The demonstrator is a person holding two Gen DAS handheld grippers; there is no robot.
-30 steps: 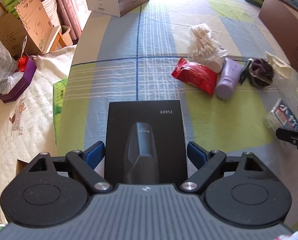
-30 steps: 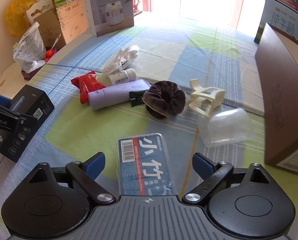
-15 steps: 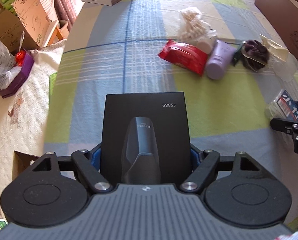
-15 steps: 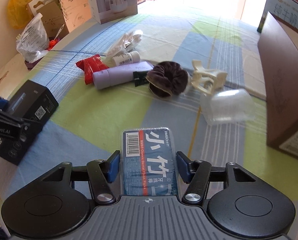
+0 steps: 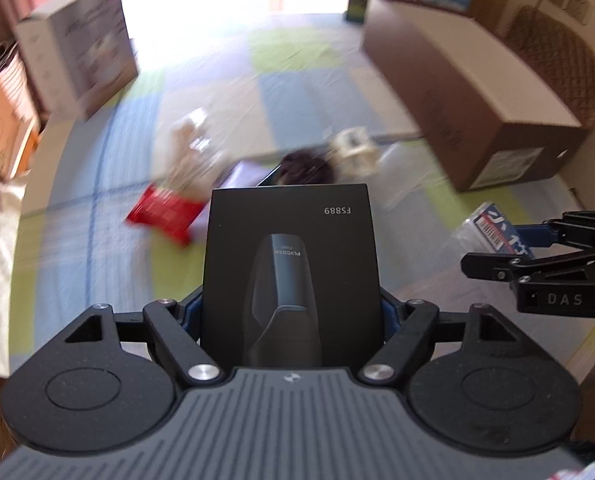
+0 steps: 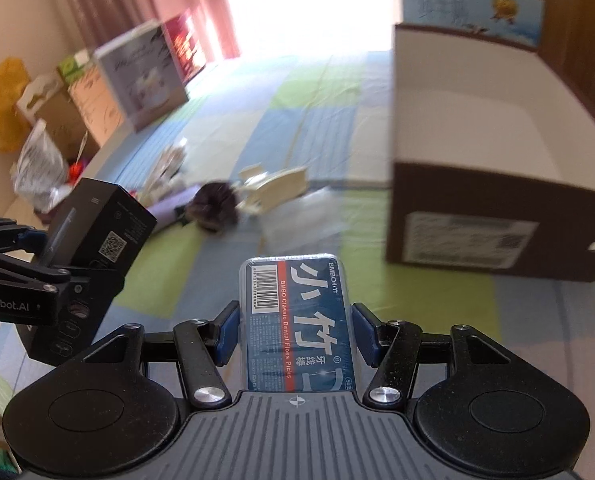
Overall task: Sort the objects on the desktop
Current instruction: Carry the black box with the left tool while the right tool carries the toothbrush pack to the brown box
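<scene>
Carry step | left hand-held gripper (image 5: 290,312) clamps black shaver box (image 5: 289,240); right hand-held gripper (image 6: 296,334) clamps dental floss picks pack (image 6: 297,320) | next, likely: open brown cardboard box (image 6: 477,128) ahead-right, release inside.

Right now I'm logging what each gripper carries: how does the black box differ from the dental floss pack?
The black box is matte black and wide; the dental floss pack is blue, narrower, with a barcode and white lettering. The left gripper clamps the box; the right gripper clamps the pack. The box prints a device picture, the pack text only. Both are held off the checked tablecloth.
</scene>
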